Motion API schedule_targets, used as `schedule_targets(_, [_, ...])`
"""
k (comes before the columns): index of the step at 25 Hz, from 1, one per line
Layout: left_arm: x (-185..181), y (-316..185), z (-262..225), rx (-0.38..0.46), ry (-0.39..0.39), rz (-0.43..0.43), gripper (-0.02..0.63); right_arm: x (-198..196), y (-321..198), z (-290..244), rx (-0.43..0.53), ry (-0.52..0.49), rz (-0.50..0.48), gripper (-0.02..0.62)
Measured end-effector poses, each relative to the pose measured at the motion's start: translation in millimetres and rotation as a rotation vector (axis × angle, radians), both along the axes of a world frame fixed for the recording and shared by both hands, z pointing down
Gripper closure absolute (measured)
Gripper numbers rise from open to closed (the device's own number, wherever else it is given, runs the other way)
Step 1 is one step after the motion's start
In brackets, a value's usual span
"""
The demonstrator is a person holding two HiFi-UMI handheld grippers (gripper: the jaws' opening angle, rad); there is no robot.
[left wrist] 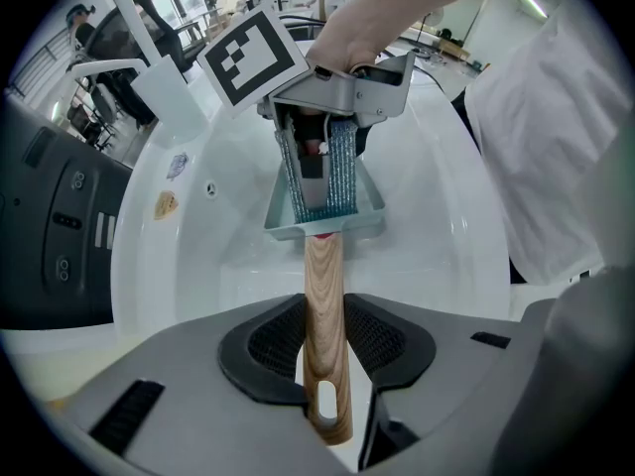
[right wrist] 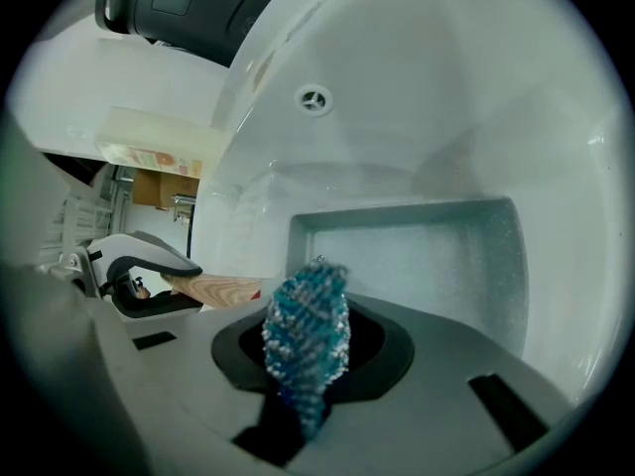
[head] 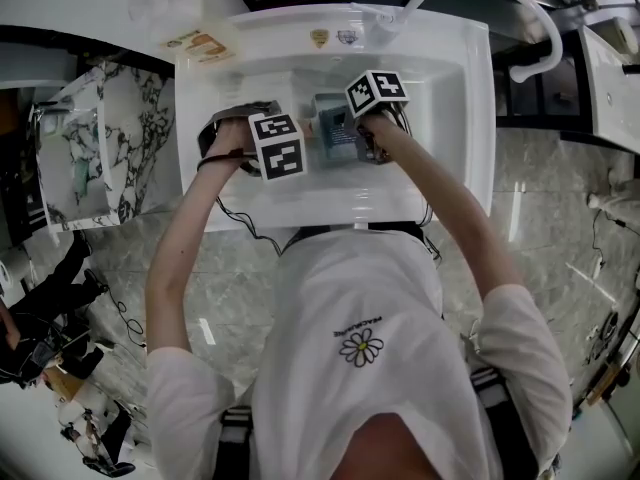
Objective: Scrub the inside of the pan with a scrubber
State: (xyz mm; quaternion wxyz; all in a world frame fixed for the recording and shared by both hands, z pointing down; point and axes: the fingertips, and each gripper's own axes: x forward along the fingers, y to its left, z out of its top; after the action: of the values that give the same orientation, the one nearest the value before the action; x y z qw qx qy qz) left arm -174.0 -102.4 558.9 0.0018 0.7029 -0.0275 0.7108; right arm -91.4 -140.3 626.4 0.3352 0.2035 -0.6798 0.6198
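Scrubber (right wrist: 306, 333) in right tool (right wrist: 317, 365); pan handle (left wrist: 323, 296) — in left tool (left wrist: 325, 340)

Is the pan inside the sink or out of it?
Inside: the pan sits down in the white sink, its wooden handle pinched by the left claw.

In the right gripper view the scrubber (right wrist: 308, 320) is blurred, its lower end lost between the jaws, and the right gripper (right wrist: 310, 360) body hides the near wall of the pan (right wrist: 417, 256). In the head view the marker cubes (head: 277, 145) cover the scrubber and most of the pan. In the left gripper view, scrubber-to-pan contact cannot be determined and the sink stickers (left wrist: 167, 204) are too small to read.
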Motion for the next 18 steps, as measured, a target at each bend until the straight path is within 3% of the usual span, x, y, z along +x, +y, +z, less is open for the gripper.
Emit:
schedule_targets(12, [-2.2,-0.5,2.4,0.001,-0.002,0.008,0.474,-10.3,1.6,-6.9,-0.004,-0.027,0.002,0.532])
schedule_targets(18, [-2.0,-0.1,1.8,0.002,0.0,0.012,0.474,37.6,-14.6,-9.1,0.072,0.054,-0.019,0.532])
